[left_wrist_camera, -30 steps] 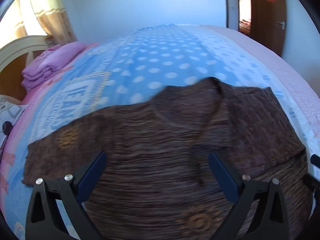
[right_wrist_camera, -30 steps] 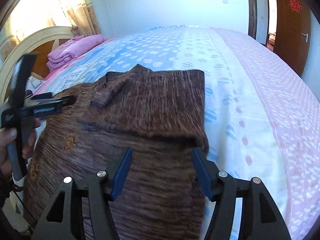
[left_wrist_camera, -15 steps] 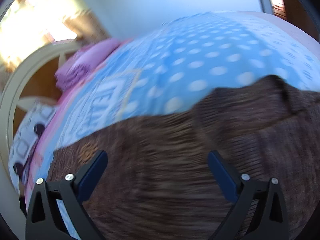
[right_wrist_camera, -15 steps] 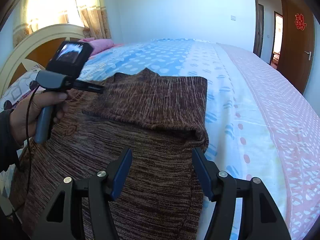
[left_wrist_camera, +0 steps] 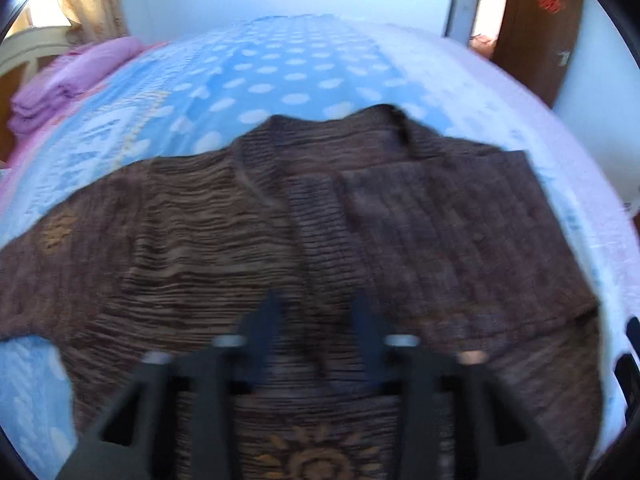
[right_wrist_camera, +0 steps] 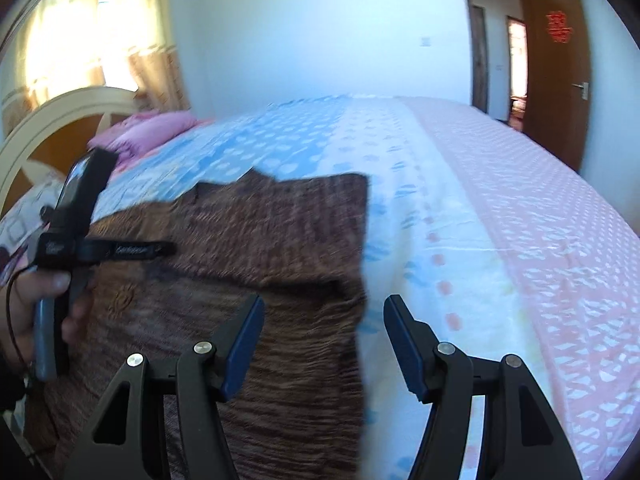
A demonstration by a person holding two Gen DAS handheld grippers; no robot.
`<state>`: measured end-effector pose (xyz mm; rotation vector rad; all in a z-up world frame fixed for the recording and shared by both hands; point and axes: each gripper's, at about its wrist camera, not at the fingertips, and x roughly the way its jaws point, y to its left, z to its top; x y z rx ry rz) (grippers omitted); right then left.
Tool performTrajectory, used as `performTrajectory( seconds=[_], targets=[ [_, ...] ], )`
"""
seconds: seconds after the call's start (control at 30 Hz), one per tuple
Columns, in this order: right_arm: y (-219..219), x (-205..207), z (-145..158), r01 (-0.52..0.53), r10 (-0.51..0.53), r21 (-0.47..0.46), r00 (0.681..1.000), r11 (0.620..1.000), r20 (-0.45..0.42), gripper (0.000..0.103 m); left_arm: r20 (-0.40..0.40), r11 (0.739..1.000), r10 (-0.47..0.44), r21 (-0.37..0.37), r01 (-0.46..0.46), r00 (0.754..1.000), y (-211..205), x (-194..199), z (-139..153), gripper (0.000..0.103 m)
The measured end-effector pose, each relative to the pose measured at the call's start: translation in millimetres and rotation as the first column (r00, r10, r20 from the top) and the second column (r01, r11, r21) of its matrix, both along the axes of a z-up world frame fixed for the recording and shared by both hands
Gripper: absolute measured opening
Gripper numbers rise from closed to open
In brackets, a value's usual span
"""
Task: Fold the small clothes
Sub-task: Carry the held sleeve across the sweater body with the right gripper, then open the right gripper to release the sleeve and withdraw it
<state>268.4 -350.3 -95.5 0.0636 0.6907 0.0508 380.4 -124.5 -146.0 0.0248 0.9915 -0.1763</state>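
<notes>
A brown knit sweater (left_wrist_camera: 248, 240) lies flat on the bed, its right sleeve folded across the chest (left_wrist_camera: 440, 216). It also shows in the right wrist view (right_wrist_camera: 256, 248). My left gripper (left_wrist_camera: 318, 308) hovers over the sweater's middle with its jaws partly closed and nothing between them. It also shows from the side in the right wrist view (right_wrist_camera: 160, 249), held by a hand. My right gripper (right_wrist_camera: 324, 316) is open and empty above the sweater's right edge.
The bed has a blue dotted cover (left_wrist_camera: 288, 76) with a pink band (right_wrist_camera: 540, 208) on the right. Folded pink bedding (left_wrist_camera: 68, 80) lies near the headboard (right_wrist_camera: 52, 120). A brown door (right_wrist_camera: 556, 72) stands at the far right.
My left gripper's jaws have come much closer together, and it swung back over the sweater's middle. My right gripper has lifted and shifted right, still open.
</notes>
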Motion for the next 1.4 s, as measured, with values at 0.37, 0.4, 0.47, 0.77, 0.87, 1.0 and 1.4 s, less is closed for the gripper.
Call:
performTrajectory(
  seconds=[0.37,0.4,0.47,0.77,0.87,1.0,1.4],
  targets=[
    [-16.7,1.6,-2.1,0.051,-0.051,0.015,0.999,0.999,-0.004,0.064,0.064,0.999,-0.004,0.035,0.001,0.998,13.0,-18.8,11.0,0.006],
    [-13.4,3.2,-2.5,0.035,-0.035,0.013,0.999,0.999,-0.013,0.065,0.061,0.999,0.002,0.044,-0.005,0.998,12.5,-19.4,7.7,0.008],
    [-5.7,6.2,-0.2,0.003,-0.003,0.016,1.0,1.0,-0.014,0.065,0.06,0.998,0.01,0.055,-0.013,0.998,11.5,-14.0,2.1,0.012],
    [25.7,72.5,-30.4,-0.151,0.162,0.06,0.946,0.987,-0.281,0.065,0.1,0.991,0.085,0.096,-0.095,0.991,35.5,-13.0,8.3,0.068],
    [24.0,68.3,-21.6,-0.157,0.16,0.034,0.937,0.987,-0.311,0.064,0.107,0.988,0.11,0.099,-0.12,0.988,65.0,-18.0,14.0,0.069],
    [38.5,71.1,18.5,-0.202,0.191,-0.028,0.957,0.979,-0.218,0.065,0.144,0.977,0.154,0.126,-0.172,0.978,96.6,-20.6,17.7,0.074],
    [-13.7,154.1,-35.6,-0.077,0.066,-0.026,0.95,0.997,-0.304,0.064,0.215,0.927,0.277,0.196,-0.32,0.936,198.8,-39.2,29.0,0.087]
  ],
)
